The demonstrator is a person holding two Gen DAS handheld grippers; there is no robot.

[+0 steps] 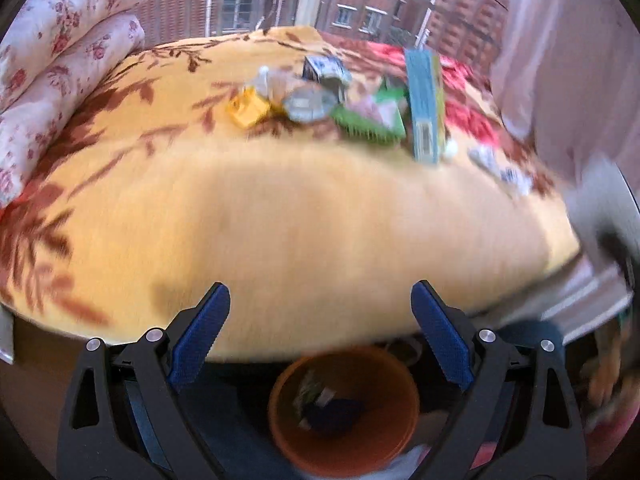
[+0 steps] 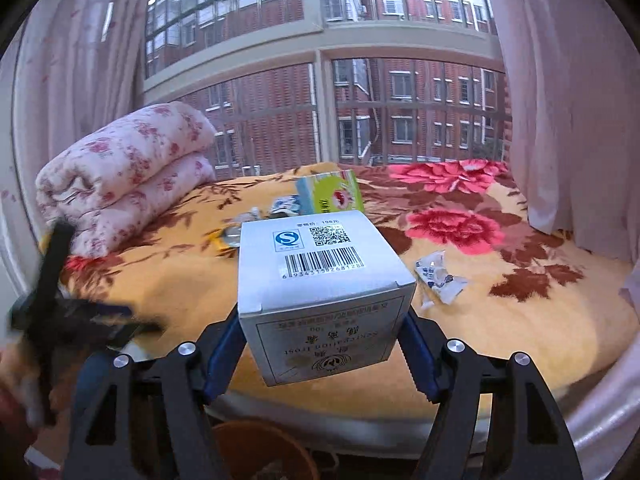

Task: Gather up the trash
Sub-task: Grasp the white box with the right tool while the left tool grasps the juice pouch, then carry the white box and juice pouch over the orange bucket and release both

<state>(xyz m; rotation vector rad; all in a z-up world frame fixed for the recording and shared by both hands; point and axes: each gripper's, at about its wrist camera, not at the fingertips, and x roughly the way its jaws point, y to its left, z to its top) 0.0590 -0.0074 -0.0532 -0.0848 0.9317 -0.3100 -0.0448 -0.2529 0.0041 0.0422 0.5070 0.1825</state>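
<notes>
**Trash pickup partly done: one box in hand, more litter on the bed**

The right tool (image 2: 322, 354) is clamped on a white cardboard box (image 2: 320, 280), its blue pads pressing the box's two sides. The box is lifted clear of the bed (image 2: 520, 340), near the bed's front edge. Its barcode face looks upward, and a printed end face looks back toward the camera, the print upside down. Its long axis seems to run away from the camera, along the line of the fingers, though the lens distortion makes this a judgement.

The left tool (image 1: 320, 316) stands wide open and empty — nothing lies between its pads. Right below it on the floor sits an orange bucket (image 1: 344, 412), already holding a few scraps that are too dim to name.

So the job looks partway through: some trash is binned, and the box appears ready to go next.

Still on the yellow flowered blanket, toward the far side, is a cluster of litter:
- a small yellow carton (image 1: 248, 110)
- a crumpled clear wrapper (image 1: 310, 104)
- a green packet (image 1: 372, 118)
- a tall blue box (image 1: 425, 104), its long axis running away from the camera

A loose white wrapper (image 2: 438, 280) lies apart from these — to the right of the held box.

A rolled floral quilt (image 2: 124, 180) sits at the left of the bed.
</notes>
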